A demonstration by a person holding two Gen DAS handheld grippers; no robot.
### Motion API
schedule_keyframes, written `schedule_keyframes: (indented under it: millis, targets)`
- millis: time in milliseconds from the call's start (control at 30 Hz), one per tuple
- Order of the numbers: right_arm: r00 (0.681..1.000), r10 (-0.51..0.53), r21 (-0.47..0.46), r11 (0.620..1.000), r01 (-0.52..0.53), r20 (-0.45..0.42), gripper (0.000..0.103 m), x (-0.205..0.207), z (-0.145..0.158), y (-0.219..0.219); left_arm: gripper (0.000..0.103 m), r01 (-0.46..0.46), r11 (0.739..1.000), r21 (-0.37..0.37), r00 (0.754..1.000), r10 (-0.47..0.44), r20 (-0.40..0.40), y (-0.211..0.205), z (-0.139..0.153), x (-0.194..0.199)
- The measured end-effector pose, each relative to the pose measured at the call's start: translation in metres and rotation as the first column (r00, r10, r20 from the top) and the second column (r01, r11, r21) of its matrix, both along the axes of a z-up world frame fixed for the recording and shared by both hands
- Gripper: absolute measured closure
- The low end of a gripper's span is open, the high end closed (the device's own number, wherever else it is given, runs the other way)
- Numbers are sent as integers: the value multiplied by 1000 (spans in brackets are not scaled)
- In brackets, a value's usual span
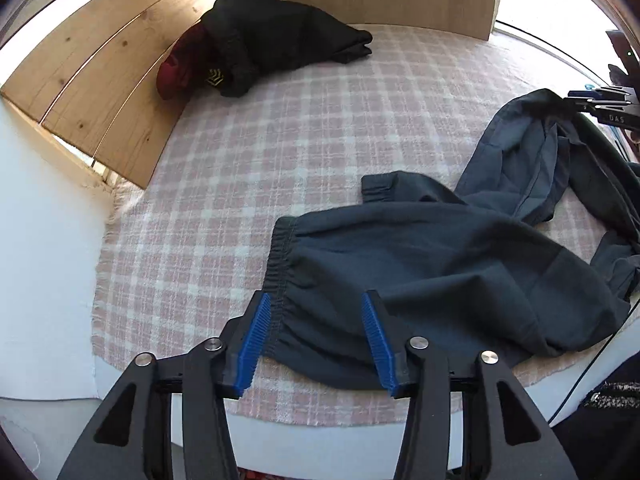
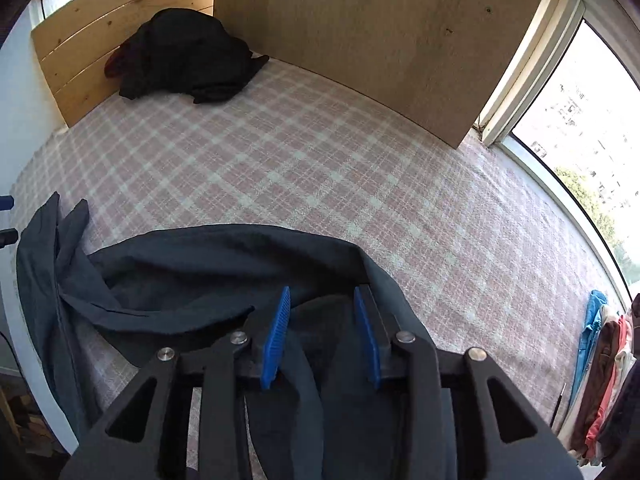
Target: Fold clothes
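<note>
On the table point(image 1: 248, 152), which is wearing a pink-and-white checked cloth point(image 2: 320, 168), a pair of dark navy trousers point(image 1: 440, 272) is lying spread and rumpled near the front edge. Their elastic waistband point(image 1: 280, 264) is facing left in the left wrist view, with one elastic cuff point(image 1: 378, 188) showing just behind it and the legs trailing off in loose folds to the right.

The left gripper point(image 1: 316, 340) is hovering over the near end of the waistband with its jaws standing wide apart; the blue ribbed pads point(image 1: 256, 344) are sitting either side of the gathered fabric without pinching it. Whether the fingertips are touching the cloth cannot be told.

The right gripper point(image 2: 324, 336) is also standing open, at a moderate width, with dark trouser fabric passing between its blue pads point(image 2: 276, 340) and draping down under it. The pads are not pressing together on the fabric. In the left wrist view the right gripper is showing at the right edge, beside the raised trouser leg.

At the far back corner a heap of black clothing point(image 2: 184, 56) is sitting against the wooden boards point(image 1: 100, 64), with a dark red garment point(image 1: 180, 68) tucked at its left side. Well apart, at the right edge of the right wrist view, several coloured garments point(image 2: 600, 380) are hanging beside a bright window point(image 2: 580, 120).
</note>
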State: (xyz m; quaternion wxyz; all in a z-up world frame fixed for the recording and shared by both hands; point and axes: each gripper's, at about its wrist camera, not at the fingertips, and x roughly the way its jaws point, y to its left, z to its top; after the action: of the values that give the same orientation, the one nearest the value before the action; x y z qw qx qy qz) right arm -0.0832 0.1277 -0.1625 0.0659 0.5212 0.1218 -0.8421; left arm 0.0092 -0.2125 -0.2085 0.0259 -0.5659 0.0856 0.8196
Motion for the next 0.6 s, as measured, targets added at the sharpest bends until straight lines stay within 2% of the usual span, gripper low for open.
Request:
schedule_keyframes:
  millis: [67, 133, 233, 300, 367, 400, 433, 467, 500, 533, 600]
  targets:
    - [1000, -7, 25, 1000, 7, 8, 58, 2, -4, 5, 48, 36, 998, 43, 999, -37, 26, 17, -7, -29]
    - [999, -35, 38, 999, 35, 15, 58, 6, -6, 21, 45, 69, 994, 86, 996, -74, 51, 33, -15, -59]
    - [995, -95, 7, 996, 94, 41, 57, 9, -9, 48, 45, 21, 997, 69, 987, -32, 155, 50, -37, -86]
    - [989, -130, -32, 991, 133, 64, 56, 11, -12, 65, 48, 34, 996, 80, 981, -49, 186, 58, -52, -92]
    - [984, -155, -61, 985, 161, 91, 55, 13, -17, 76, 62, 51, 995, 81, 975, -68, 211, 66, -65, -93]
    - [980, -165, -73, 982, 173, 108, 55, 13, -21, 79, 62, 61, 996, 65, 978, -73, 198, 69, -65, -93]
    - [977, -171, -90, 979, 183, 126, 54, 12, -24, 80, 68, 71, 996, 48, 980, -79, 183, 71, -64, -92]
    - [974, -171, -109, 976, 188, 146, 54, 11, -28, 80, 85, 57, 996, 63, 982, -68, 176, 68, -62, -94]
    - [973, -165, -117, 976, 185, 163, 54, 9, -32, 77, 95, 43, 996, 79, 984, -56, 169, 65, -60, -95]
    - [972, -155, -117, 977, 177, 177, 54, 7, -37, 73, 100, 28, 995, 96, 986, -43, 163, 61, -58, -96]
    - [975, -131, -98, 984, 151, 181, 54, 2, -46, 64, 100, 11, 993, 118, 989, -28, 143, 54, -54, -98]
